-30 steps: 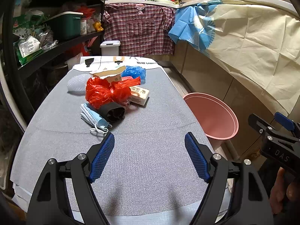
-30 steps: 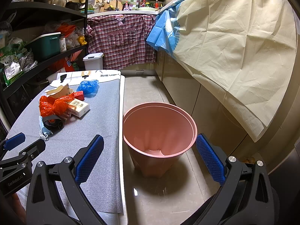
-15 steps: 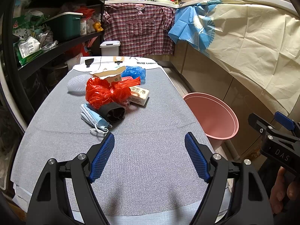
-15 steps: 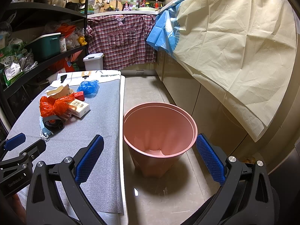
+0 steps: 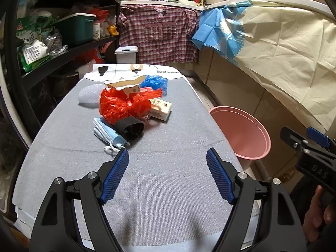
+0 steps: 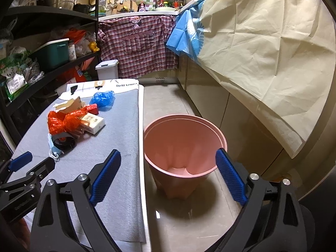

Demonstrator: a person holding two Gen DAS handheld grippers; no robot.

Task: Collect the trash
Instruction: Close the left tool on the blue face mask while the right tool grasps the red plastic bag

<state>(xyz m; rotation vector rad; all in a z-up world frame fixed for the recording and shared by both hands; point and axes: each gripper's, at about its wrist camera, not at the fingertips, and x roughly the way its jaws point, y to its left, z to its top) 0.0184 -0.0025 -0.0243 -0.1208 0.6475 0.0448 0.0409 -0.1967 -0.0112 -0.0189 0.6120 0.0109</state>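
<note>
A pile of trash lies mid-table: a red plastic bag (image 5: 124, 105), a black cup on its side (image 5: 132, 129), blue face masks (image 5: 109, 135), a cream carton (image 5: 160, 108), torn cardboard (image 5: 126, 84), a blue bag (image 5: 156, 83) and a clear wrap (image 5: 89, 97). The red bag also shows in the right wrist view (image 6: 63, 121). A pink bin (image 6: 182, 147) stands on the floor right of the table. My left gripper (image 5: 167, 176) is open and empty over the near table, short of the pile. My right gripper (image 6: 168, 176) is open and empty above the bin's near rim.
The grey-covered table (image 5: 168, 189) ends at its right edge beside the bin (image 5: 241, 134). Black shelves (image 5: 63, 50) with boxes line the left. A white lidded bin (image 5: 126, 53) and a plaid shirt (image 5: 159, 33) are behind. Cloth-covered cabinets (image 6: 262, 48) run along the right.
</note>
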